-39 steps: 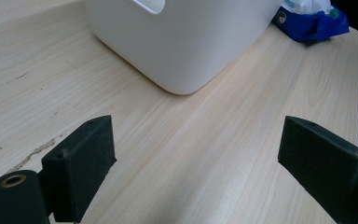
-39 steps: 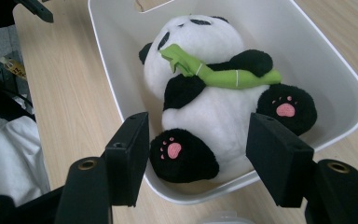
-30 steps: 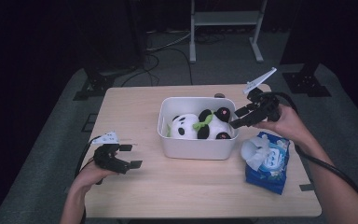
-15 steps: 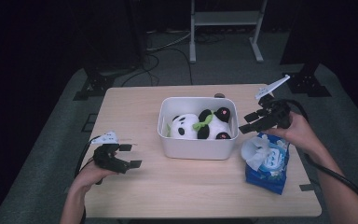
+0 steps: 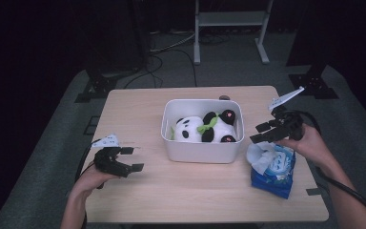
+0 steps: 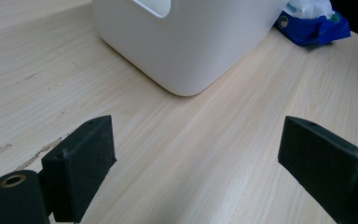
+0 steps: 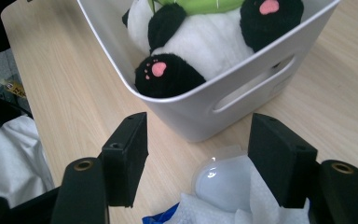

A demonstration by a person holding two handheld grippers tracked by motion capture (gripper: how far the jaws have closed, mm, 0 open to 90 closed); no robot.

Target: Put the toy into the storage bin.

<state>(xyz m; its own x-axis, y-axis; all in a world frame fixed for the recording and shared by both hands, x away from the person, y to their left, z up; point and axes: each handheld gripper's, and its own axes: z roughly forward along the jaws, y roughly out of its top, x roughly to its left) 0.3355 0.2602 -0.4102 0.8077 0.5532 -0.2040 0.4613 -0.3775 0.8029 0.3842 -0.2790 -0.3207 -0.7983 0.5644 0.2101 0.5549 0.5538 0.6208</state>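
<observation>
Right gripper (image 5: 261,132) poised above the top of the blue wet-wipe pack (image 5: 272,164), jaws spread wide with nothing between them; in the right gripper view (image 7: 198,161) the pack's translucent lid (image 7: 223,179) and a tuft of white tissue (image 7: 200,212) lying just below the gap, apart from both pads. Pack lying flat near the right edge of the wooden table (image 5: 138,109), just beside the right end of the white bin (image 5: 201,150). Bin near the table's middle, holding a plush panda (image 5: 205,129) on its back, pink-soled black paws (image 7: 165,74) against the near wall, green patch at its neck. Left gripper (image 5: 132,158) low over the table's left part, well apart from the bin, jaws likewise wide open and empty; bare wood between its pads (image 6: 81,163) in the left gripper view, bin's rounded corner (image 6: 186,42) ahead, blue pack (image 6: 314,23) beyond.
</observation>
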